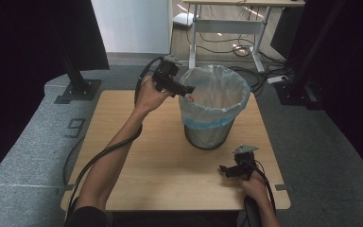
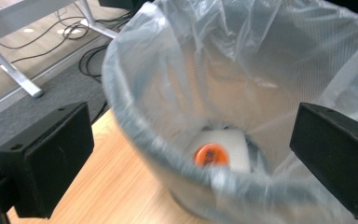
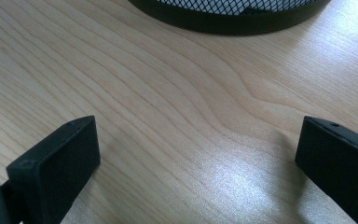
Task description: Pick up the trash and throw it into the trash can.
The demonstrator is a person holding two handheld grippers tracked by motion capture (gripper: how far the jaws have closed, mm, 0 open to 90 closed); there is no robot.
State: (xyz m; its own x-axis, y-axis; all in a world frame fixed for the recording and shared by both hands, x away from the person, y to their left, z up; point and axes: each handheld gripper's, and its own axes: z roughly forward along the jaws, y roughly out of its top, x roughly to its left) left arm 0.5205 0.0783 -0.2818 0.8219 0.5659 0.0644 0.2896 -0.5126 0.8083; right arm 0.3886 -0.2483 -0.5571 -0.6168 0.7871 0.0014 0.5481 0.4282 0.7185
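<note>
At the left of the high view, the left gripper (image 1: 185, 90) is held up at the near-left rim of the wastebasket (image 1: 213, 135), its jaws pointing in over the opening. In the left gripper view its 2 black jaws stand wide apart with nothing between them, framing the clear plastic liner (image 2: 242, 56) that is folded over the rim. Deep inside the liner lies a white object with an orange round cap (image 2: 210, 155), slightly blurred; what it is exactly cannot be told.

The wastebasket, a dark mesh bin, stands upright near the middle of the wooden desk (image 1: 137, 161), toward its far edge.

To the right and nearer the person, the right gripper (image 1: 227, 170) sits low over the desk, just in front of the bin's base. In the right gripper view its jaws are spread wide over bare wood grain, empty, with the bin's dark base rim (image 3: 228, 21) across the top.
</note>
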